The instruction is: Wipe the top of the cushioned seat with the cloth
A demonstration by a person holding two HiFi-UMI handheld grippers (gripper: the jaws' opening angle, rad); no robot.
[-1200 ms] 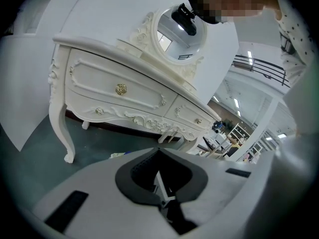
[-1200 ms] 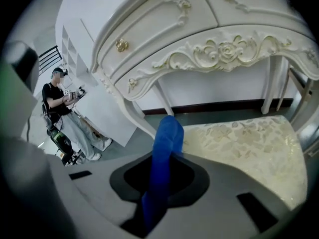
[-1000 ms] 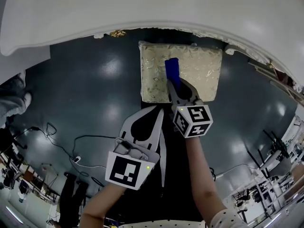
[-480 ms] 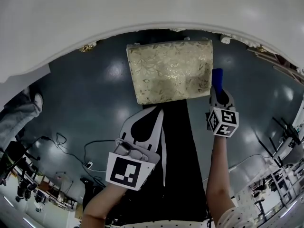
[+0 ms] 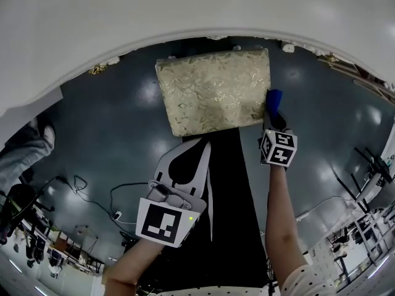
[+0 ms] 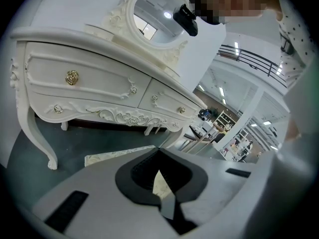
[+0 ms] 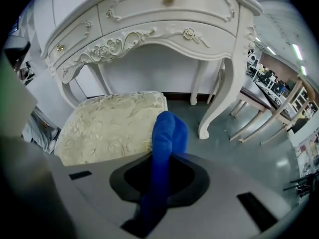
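Right gripper: clenched on the folded blue cloth, whose free end sticks out past the jaws to meet the fabric.
Cloth position: at the right edge of the cream leaf-patterned cushioned seat, probably placed to sweep left; contact unclear.
Left gripper: jaws closed on nothing, held near the person and well apart from the seat, likely to stay clear.
Seat: just in front of the white carved dressing table.

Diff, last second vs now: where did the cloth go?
The right gripper, shut on the blue cloth throughout, swept from the middle of the cushioned seat off to its right edge, where it is now. The left gripper stayed low on the seat's near side, shut and empty.
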